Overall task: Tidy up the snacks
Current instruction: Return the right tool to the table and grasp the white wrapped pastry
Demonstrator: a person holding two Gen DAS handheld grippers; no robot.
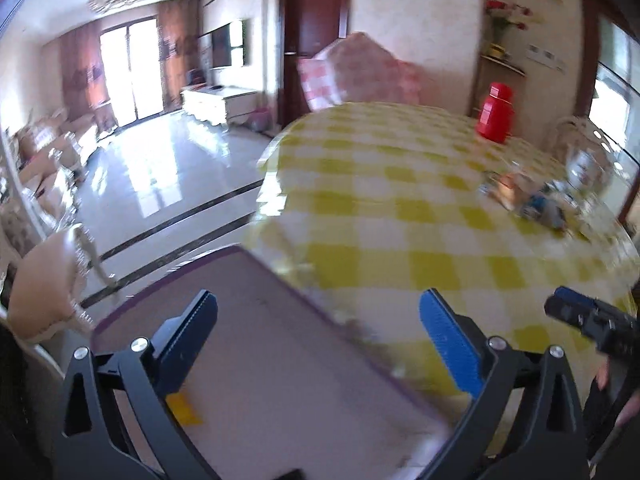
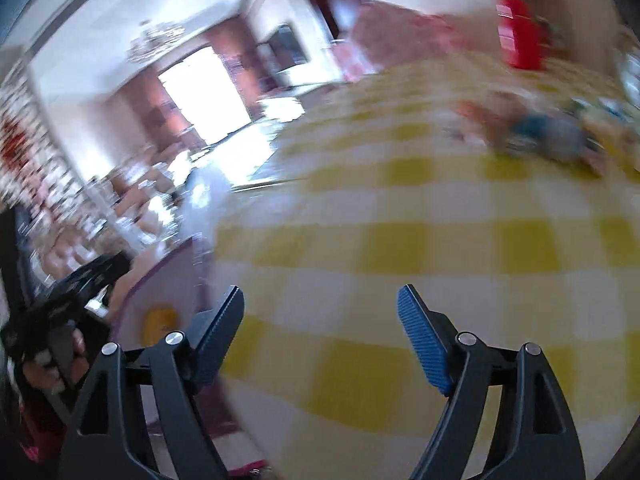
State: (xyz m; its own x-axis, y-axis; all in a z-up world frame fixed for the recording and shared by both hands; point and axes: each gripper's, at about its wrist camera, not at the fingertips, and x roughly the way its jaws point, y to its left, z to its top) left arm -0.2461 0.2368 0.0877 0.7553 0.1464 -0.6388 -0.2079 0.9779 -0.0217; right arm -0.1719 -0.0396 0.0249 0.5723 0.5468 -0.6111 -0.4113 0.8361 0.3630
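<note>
A small pile of snack packets (image 1: pixel 528 200) lies on the far right of a round table with a yellow and white checked cloth (image 1: pixel 380 184). The pile also shows blurred in the right wrist view (image 2: pixel 540 132). My left gripper (image 1: pixel 320 316) is open and empty, above a flat purple-rimmed tray (image 1: pixel 256 360) at the table's near left edge. My right gripper (image 2: pixel 320 308) is open and empty above the cloth (image 2: pixel 400 232), with the tray (image 2: pixel 168 292) to its left. Both views are blurred by motion.
A red canister (image 1: pixel 496 112) stands at the table's far side, with a glass jar (image 1: pixel 584 160) to its right. A chair draped in pink cloth (image 1: pixel 356 68) stands behind the table. The shiny living-room floor (image 1: pixel 168 168) lies left.
</note>
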